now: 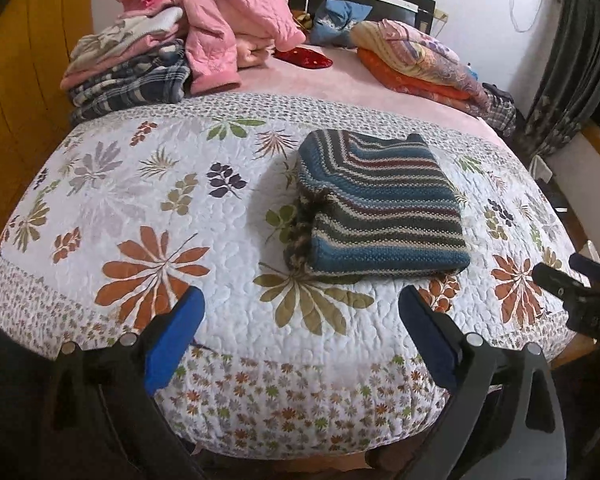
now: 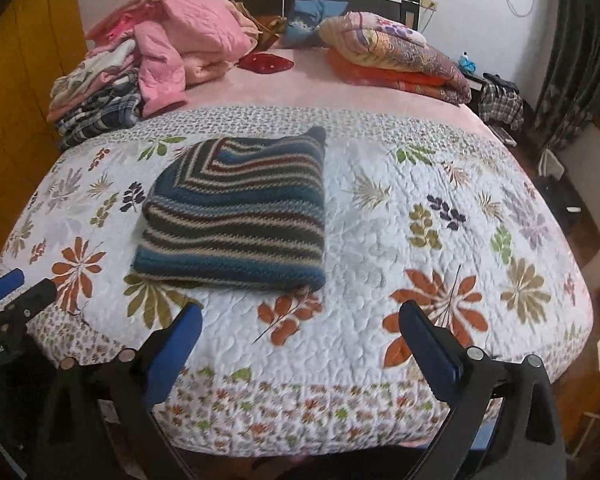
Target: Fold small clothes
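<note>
A striped knit sweater [image 1: 376, 200] in blue, grey, maroon and cream lies folded into a thick rectangle on the floral quilt [image 1: 160, 216]. My left gripper [image 1: 300, 304] is open, held back over the quilt's near edge, short of the sweater. The same sweater [image 2: 240, 212] shows left of centre in the right wrist view, where my right gripper [image 2: 300, 320] is also open and empty, near the front edge. The right gripper [image 1: 568, 276] appears at the right rim of the left view; the left gripper [image 2: 20, 288] shows at the left rim of the right view.
A pile of pink, plaid and patterned clothes [image 1: 172, 40] sits at the bed's far left. Folded floral and orange blankets [image 1: 416, 60] lie at the far right, with a red item [image 1: 304, 58] and a blue cushion [image 1: 336, 20] between them. A curtain [image 1: 572, 64] hangs at the right.
</note>
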`<move>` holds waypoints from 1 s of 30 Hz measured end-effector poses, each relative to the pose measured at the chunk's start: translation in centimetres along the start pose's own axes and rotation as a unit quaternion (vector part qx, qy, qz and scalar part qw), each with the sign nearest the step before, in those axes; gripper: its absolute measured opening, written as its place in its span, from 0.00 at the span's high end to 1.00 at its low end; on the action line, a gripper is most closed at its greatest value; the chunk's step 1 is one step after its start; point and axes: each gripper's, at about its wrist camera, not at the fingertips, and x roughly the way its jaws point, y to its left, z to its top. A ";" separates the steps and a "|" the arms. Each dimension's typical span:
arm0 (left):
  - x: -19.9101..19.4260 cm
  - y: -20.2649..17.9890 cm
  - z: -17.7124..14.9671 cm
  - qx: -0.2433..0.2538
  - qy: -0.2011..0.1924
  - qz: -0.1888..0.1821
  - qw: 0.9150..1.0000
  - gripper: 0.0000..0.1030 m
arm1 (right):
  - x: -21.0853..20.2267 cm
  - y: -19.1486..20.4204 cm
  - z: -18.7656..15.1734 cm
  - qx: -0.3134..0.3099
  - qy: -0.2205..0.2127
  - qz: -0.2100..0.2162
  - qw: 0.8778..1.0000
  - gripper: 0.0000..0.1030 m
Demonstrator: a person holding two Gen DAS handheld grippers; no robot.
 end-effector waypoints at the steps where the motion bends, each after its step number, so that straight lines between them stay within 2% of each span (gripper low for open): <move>1: -0.2 0.1 -0.2 -0.003 0.000 -0.001 1.000 0.06 | -0.1 0.1 -0.3 0.003 0.000 0.001 1.000 0.04; 10: -1.2 0.4 -1.7 -0.012 0.007 -0.006 1.000 0.06 | -1.0 0.5 -1.8 0.023 0.001 0.002 1.000 0.04; 16: -1.5 0.0 -1.9 0.004 -0.006 0.012 1.000 0.06 | -1.1 1.2 -2.3 0.022 0.008 -0.003 1.000 0.04; 20: -1.4 -0.3 -2.0 0.009 -0.009 0.015 1.000 0.06 | -1.0 1.9 -2.4 0.013 0.008 -0.015 1.000 0.04; 30: -0.7 -1.0 -2.2 0.019 -0.002 0.014 1.000 0.06 | -1.0 2.1 -2.3 0.012 0.010 -0.007 1.000 0.04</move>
